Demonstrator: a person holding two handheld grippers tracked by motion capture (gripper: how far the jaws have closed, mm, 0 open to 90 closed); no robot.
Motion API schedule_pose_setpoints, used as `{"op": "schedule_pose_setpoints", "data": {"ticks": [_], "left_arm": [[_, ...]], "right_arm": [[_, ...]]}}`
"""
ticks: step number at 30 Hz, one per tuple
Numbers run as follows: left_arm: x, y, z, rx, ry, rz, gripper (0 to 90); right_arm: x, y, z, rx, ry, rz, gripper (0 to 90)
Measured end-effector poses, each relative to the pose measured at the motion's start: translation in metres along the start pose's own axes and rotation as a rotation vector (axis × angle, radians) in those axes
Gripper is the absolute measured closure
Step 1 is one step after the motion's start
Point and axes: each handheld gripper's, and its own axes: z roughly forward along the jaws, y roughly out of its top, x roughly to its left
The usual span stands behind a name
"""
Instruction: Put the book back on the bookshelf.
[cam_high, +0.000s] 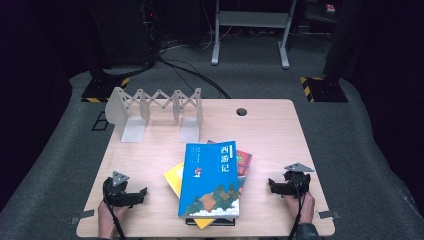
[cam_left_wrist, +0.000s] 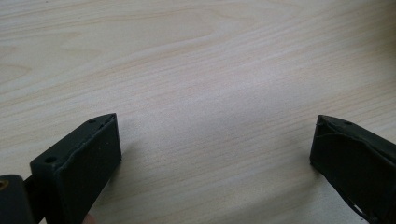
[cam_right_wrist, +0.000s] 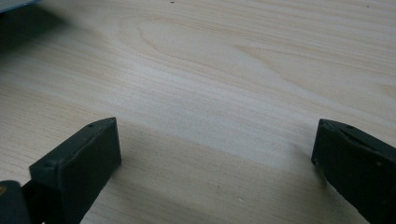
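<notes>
1. The blue book (cam_high: 210, 180) lies flat on top of a loose stack at the near middle of the tabletop (cam_high: 270, 135), between your two grippers and touching neither.
2. The tabletop is pale wood with a fine grain and rounded corners, and it has a round cable hole (cam_high: 242, 111) near its far edge.
3. At the far left of the tabletop stands a white folding book rack (cam_high: 155, 112), upright, with zigzag links between its plates, well apart from the stack.
4. Around the tabletop you have grey carpet; beyond it the room is dark, with black cables (cam_high: 190, 72) across the floor and a grey metal frame (cam_high: 250, 30) at the back.
5. The blue book's cover shows large Chinese characters at its upper right and a picture of orange and green hills with white clouds along its lower part.
6. Under it, a yellow book (cam_high: 173, 178) sticks out at the left and a red book (cam_high: 244, 161) at the upper right; a dark edge shows at the stack's near side.
7. Your left gripper (cam_high: 142, 192) rests low at the near left, fingers spread apart over bare wood.
8. Your right gripper (cam_high: 271, 185) rests at the near right, fingers likewise spread apart, nothing between them.
</notes>
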Motion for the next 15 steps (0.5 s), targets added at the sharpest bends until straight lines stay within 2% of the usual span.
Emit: {"op": "schedule_pose_setpoints", "data": {"ticks": [13, 15], "left_arm": [[-0.0017, -0.0007, -0.0016, -0.007, 0.014, -0.001, 5.4], [-0.0019, -0.0005, -0.0012, -0.009, 0.014, -0.003, 5.4]], "right_arm": [[0.0009, -0.0003, -0.0009, -0.001, 0.006, 0.001, 2.3], [0.0004, -0.0003, -0.0009, 0.0, 0.013, -0.017, 2.2]]}}
